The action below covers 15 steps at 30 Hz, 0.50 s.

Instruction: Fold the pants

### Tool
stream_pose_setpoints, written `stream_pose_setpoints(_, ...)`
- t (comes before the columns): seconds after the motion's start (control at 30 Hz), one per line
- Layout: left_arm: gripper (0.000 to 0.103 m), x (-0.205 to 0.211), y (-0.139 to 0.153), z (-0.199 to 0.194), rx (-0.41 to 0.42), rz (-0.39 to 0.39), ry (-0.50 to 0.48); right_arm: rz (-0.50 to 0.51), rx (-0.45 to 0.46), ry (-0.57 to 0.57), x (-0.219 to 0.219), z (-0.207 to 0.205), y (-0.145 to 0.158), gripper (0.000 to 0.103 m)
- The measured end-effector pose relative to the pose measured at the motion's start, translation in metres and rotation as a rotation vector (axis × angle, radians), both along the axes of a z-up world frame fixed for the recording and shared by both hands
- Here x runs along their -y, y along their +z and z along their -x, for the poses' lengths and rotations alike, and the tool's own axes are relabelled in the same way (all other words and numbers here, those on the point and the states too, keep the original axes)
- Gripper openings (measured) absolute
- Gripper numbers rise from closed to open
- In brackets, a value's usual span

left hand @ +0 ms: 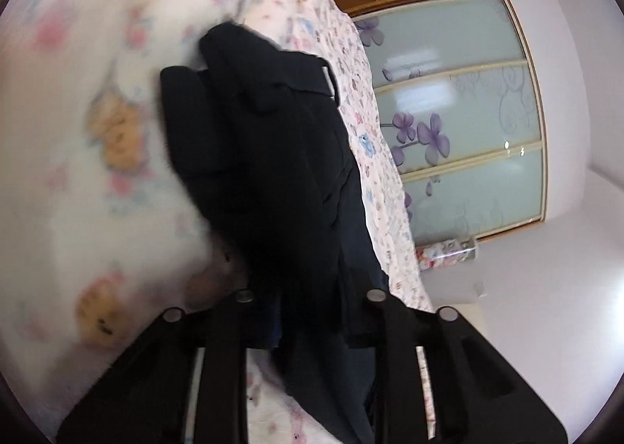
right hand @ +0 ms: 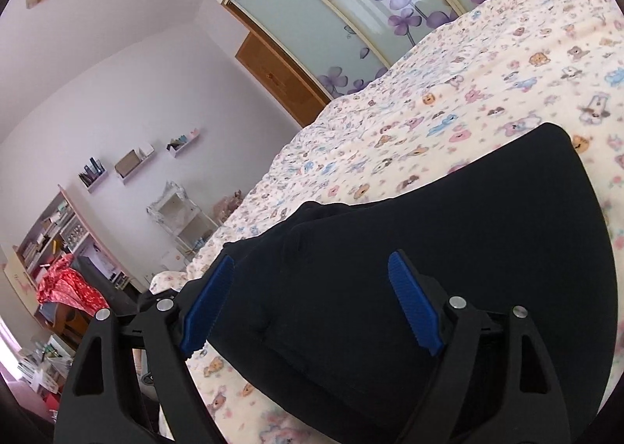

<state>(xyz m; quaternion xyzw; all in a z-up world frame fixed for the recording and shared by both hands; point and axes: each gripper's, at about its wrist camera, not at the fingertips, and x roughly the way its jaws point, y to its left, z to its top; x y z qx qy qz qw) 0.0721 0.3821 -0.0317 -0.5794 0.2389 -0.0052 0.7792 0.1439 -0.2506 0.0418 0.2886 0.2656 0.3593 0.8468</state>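
Note:
The black pants [left hand: 269, 155] hang in front of the left wrist camera, with the waistband end [left hand: 312, 73] up top. My left gripper [left hand: 308, 311] is shut on the pants; the cloth covers its fingertips. In the right wrist view the pants [right hand: 448, 249] lie partly folded on the bed. My right gripper [right hand: 312, 299] is open, its blue pads [right hand: 413, 307] spread just above the dark cloth, one to each side of a fold.
The bed has a cream sheet with bear prints [right hand: 487, 100]. A sliding wardrobe with purple flowers [right hand: 390, 7] stands beyond it. Shelves, a bookcase and a red bundle [right hand: 66, 288] are at the left wall.

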Motion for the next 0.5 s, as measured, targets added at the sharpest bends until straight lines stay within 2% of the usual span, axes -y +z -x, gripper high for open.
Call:
stream_pose_setpoints(0.07, 0.014, 0.009, 0.009, 0.001, -0.021, -0.094, 0.015, -0.033, -0.002, -0.007, 0.006, 0.001, 0.002, 0.083)
stream_pose_setpoints(0.13, 0.013, 0.014, 0.013, 0.001, -0.043, -0.148, 0.029, -0.081, -0.014, -0.013, 0.016, 0.004, 0.011, 0.083)
stream_pose_setpoints(0.23, 0.013, 0.015, 0.015, 0.001, -0.079, -0.149, 0.039, -0.054, 0.047, -0.037, 0.037, 0.009, 0.041, 0.084)
stream_pose_setpoints(0.27, 0.016, 0.014, 0.016, -0.001, -0.102, -0.15, 0.039, -0.039, 0.093, -0.053, 0.047, 0.01, 0.052, 0.088)
stream_pose_setpoints(0.33, 0.023, 0.012, 0.019, -0.006, -0.172, -0.122, 0.048, -0.018, 0.17, -0.114, 0.066, 0.011, 0.06, 0.089)
stream_pose_setpoints(0.4, 0.023, 0.01, 0.026, -0.012, -0.229, -0.115, 0.053, -0.05, 0.248, -0.198, 0.087, 0.015, 0.051, 0.089)
stream_pose_setpoints(0.43, 0.022, 0.012, 0.031, -0.016, -0.255, -0.148, 0.052, -0.085, 0.241, -0.238, 0.096, 0.014, 0.038, 0.089)
stream_pose_setpoints(0.5, 0.016, 0.024, 0.049, -0.021, -0.296, -0.288, 0.042, -0.121, 0.136, -0.24, 0.104, -0.001, 0.02, 0.089)
